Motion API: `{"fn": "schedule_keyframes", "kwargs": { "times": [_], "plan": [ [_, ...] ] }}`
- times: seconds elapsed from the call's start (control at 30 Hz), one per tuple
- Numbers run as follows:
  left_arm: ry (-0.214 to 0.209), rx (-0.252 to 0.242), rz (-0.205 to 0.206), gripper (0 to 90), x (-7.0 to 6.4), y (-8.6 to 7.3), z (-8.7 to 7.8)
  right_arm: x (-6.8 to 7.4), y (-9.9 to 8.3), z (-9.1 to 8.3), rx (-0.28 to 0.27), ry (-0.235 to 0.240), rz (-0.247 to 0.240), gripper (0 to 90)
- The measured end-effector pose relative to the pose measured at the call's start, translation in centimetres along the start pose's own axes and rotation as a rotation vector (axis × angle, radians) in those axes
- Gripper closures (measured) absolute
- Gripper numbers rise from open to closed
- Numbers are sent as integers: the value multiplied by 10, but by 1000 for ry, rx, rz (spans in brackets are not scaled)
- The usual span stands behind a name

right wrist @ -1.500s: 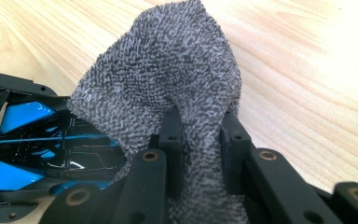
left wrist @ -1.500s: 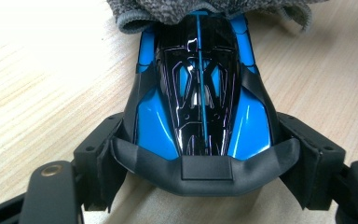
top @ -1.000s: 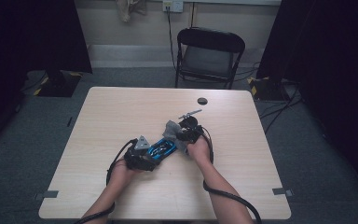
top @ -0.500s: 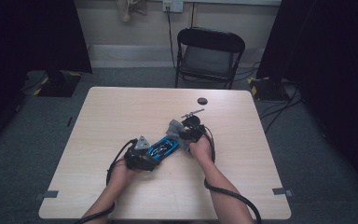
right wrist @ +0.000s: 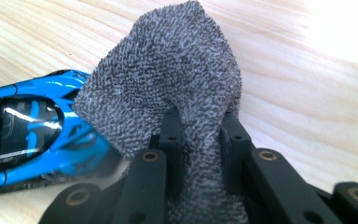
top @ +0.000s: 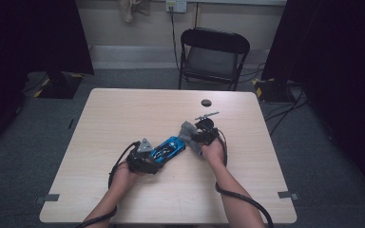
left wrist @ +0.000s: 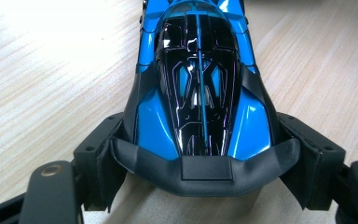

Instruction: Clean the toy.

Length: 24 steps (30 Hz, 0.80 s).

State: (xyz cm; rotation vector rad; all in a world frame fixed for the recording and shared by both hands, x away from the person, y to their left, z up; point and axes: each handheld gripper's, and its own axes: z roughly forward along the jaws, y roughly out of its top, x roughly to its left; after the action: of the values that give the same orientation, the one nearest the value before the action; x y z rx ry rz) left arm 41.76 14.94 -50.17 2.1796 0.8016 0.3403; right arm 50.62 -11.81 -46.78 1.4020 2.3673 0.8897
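A glossy blue and black toy car [top: 169, 147] lies on the wooden table [top: 123, 114], nose pointing to the upper right. My left gripper [top: 153, 158] is shut on the car's [left wrist: 198, 93] rear end, its two jaws pressed against the dark back bumper. My right gripper [top: 196, 138] is shut on a grey terry cloth [top: 188, 132]. That cloth [right wrist: 168, 88] bulges out past the jaws and rests against the front of the car [right wrist: 28, 128].
A small black round cap [top: 206, 102] and a thin metal tool [top: 207, 115] lie on the table beyond my right gripper. A black folding chair [top: 213, 57] stands behind the far edge. Black cables trail from both grippers toward the near edge.
My right gripper with the cloth has shifted slightly along the car's front, first up and then back toward the car. The left gripper and the car stayed put.
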Motion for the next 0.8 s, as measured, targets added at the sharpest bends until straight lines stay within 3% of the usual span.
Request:
{"fn": "schedule_keyframes", "kwargs": {
  "times": [0.4, 0.7, 0.8],
  "plan": [
    [0, 0, 0, 239, 0, 0, 0, -7, -18, -37, -41, 43, -33, 753],
    [0, 11, 5, 191, 0, 1, 1, -6, -34, -50, -41, 84, -53, 753],
    [0, 5, -43, 172, 4, -1, -2, -5, -36, -52, -41, 86, -64, 752]
  ]
}}
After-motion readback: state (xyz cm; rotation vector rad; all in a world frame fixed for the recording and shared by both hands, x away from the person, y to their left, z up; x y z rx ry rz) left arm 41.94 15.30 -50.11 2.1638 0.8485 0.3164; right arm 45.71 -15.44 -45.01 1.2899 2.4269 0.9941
